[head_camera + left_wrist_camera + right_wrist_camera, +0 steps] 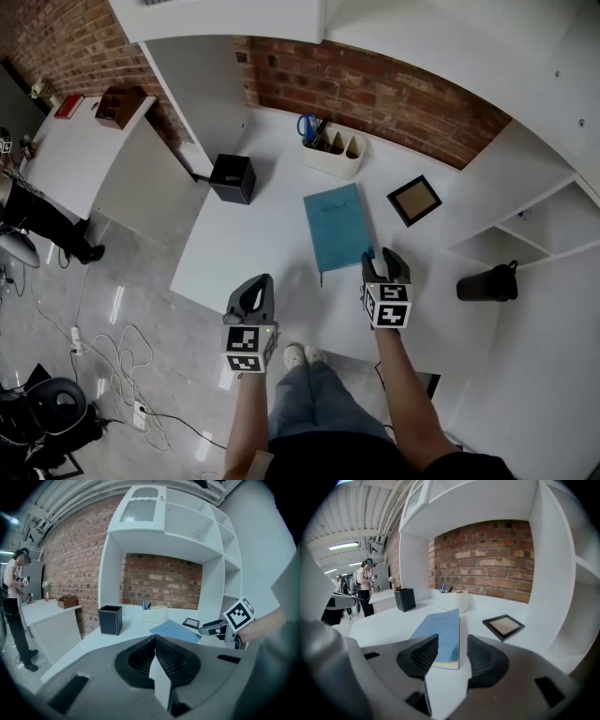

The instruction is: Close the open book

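A blue book (337,227) lies closed and flat on the white desk (253,244), its spine toward the right. My right gripper (382,261) hovers at the book's near right corner with its jaws open and nothing held. In the right gripper view the book (440,630) runs away from between the open pads (421,654). My left gripper (258,283) hangs over the desk's near edge, left of the book and apart from it. Its jaws meet in a line in the left gripper view (154,639), which also shows the book (174,631) and the right gripper (218,627).
A black square box (232,178) stands at the desk's far left. A white pen holder (334,152) sits at the back against the brick wall. A small picture frame (414,200) lies right of the book. A black bottle (487,283) lies on the right-hand shelf. A person (14,602) stands far left.
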`<state>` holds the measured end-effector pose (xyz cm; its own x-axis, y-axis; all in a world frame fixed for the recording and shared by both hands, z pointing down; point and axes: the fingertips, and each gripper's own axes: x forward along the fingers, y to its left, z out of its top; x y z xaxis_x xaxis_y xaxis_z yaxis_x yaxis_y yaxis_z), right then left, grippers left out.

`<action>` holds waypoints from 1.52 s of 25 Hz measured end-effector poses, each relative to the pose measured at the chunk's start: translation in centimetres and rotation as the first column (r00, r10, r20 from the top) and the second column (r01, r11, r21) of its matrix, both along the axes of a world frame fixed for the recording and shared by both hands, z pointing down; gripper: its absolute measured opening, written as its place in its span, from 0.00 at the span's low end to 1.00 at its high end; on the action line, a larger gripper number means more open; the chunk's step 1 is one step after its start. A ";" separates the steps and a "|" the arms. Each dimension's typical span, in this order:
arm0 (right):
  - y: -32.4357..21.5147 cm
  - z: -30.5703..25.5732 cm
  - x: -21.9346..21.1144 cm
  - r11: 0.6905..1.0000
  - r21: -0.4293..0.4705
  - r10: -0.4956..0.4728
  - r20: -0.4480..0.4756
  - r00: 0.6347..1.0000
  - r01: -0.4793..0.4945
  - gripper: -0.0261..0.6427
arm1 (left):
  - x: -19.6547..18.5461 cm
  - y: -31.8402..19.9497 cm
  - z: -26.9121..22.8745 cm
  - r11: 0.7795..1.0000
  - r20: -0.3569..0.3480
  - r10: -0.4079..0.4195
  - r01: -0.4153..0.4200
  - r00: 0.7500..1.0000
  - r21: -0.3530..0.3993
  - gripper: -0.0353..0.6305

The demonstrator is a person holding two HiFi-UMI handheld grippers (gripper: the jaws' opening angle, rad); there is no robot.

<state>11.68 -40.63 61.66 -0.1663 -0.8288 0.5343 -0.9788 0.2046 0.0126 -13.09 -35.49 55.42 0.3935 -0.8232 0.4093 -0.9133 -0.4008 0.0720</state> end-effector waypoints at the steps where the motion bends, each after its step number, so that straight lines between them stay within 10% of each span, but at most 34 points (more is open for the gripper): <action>1: -0.1 -1.1 0.1 1.000 0.026 0.001 0.006 1.000 -0.001 0.31 | 0.1 -0.3 -0.6 1.000 -0.001 0.001 -0.001 1.000 0.014 0.07; 21: 0.0 -21.3 1.4 0.866 0.500 -0.013 0.081 0.997 -0.030 0.09 | 1.9 -6.9 -17.1 0.928 0.006 0.066 -0.064 0.998 0.368 0.07; 38: 0.6 -24.2 2.1 0.819 0.565 0.038 0.123 0.992 -0.102 0.04 | 0.9 -7.4 -20.1 0.899 0.013 0.091 -0.088 0.996 0.429 0.07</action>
<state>13.74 -40.00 37.41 -0.1232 -0.9910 -0.0526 -0.9924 0.1231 0.0050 -12.21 -42.93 35.28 0.4756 -0.8794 0.0216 -0.8721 -0.4746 -0.1192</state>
